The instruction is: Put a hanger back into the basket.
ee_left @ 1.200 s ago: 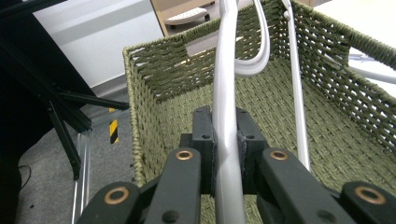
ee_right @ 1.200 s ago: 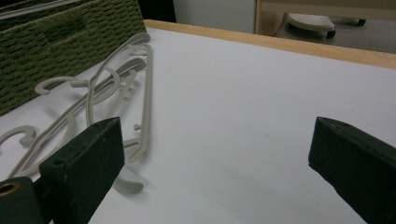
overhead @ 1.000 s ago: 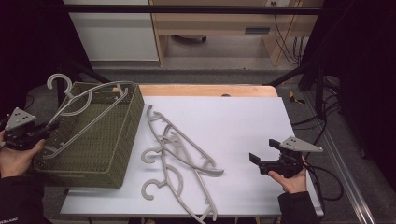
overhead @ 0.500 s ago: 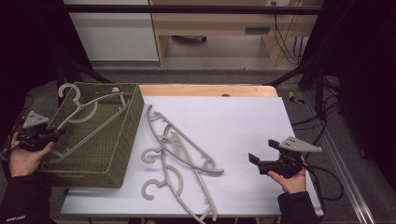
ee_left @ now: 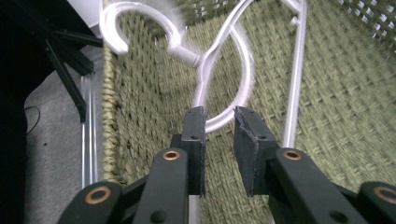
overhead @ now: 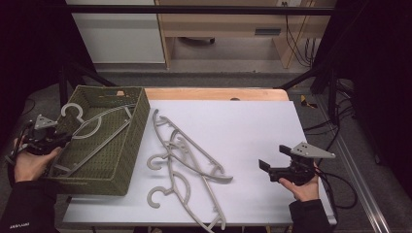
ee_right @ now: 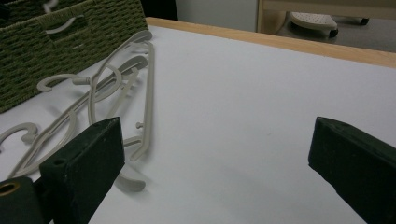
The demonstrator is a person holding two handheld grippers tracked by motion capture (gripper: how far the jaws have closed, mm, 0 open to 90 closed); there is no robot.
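A pale grey hanger lies tilted in the green woven basket, its hook toward the basket's left rim. My left gripper is at that rim. In the left gripper view the hanger's curved neck runs past the tips of my left gripper. The jaws have just been opening; a gap shows and the pads do not press on the hanger. My right gripper hovers wide open over the white table, with nothing between its fingers.
Several more grey hangers lie tangled on the table between the basket and my right gripper, also seen ahead in the right gripper view. A wooden strip edges the table's far side. Cables trail at the right.
My left gripper moved right and down, lowering the hanger into the basket, and its jaws have parted. The right gripper has kept still.
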